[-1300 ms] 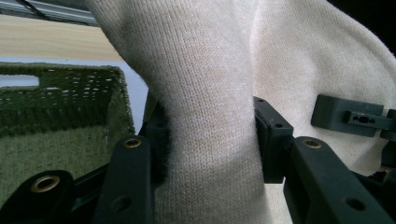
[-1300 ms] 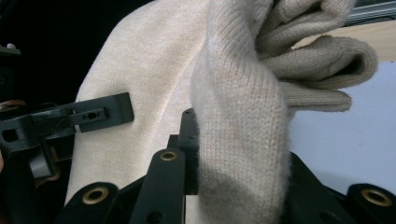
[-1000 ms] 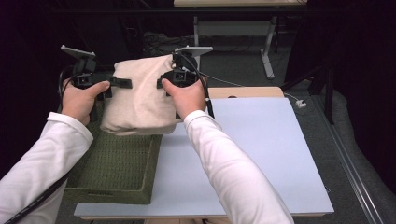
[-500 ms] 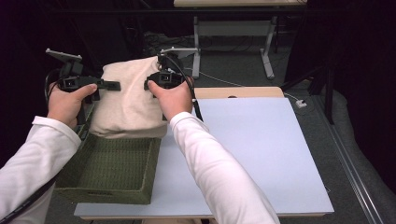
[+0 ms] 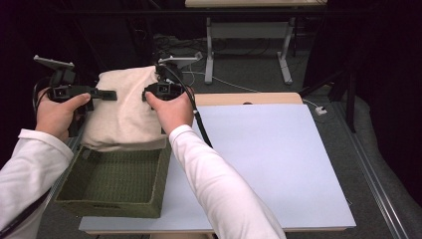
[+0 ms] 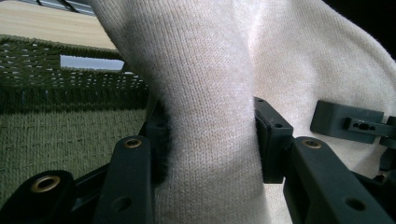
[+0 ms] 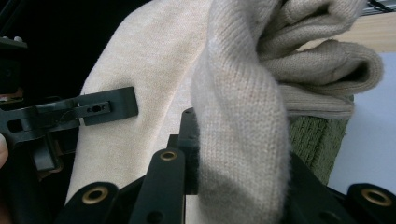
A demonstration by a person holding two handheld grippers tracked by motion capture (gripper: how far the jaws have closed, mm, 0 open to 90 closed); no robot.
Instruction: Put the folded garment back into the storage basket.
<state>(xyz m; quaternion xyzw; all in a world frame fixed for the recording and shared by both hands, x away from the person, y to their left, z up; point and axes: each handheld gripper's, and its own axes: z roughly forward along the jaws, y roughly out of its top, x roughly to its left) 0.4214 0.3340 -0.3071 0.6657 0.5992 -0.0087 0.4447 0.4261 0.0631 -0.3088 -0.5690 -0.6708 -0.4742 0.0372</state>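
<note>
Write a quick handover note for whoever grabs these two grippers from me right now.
Left gripper: shut on the left side of the beige knit garment.
Right gripper: shut on its right side.
Garment: held up between both grippers above the far end of the green woven basket, its lower edge at the basket's far rim.
Basket: at the left edge of the white table.
Done: garment gripped and lifted.
Left: probably lay it out on the table, or lower it into the basket.

Both forearms in white sleeves reach forward from the bottom of the high view, hands raised and level with each other. The left claw (image 5: pixel 107 94) points right, the right claw (image 5: pixel 148 92) points left, each with jaws clamped on a fold of knit fabric
</note>
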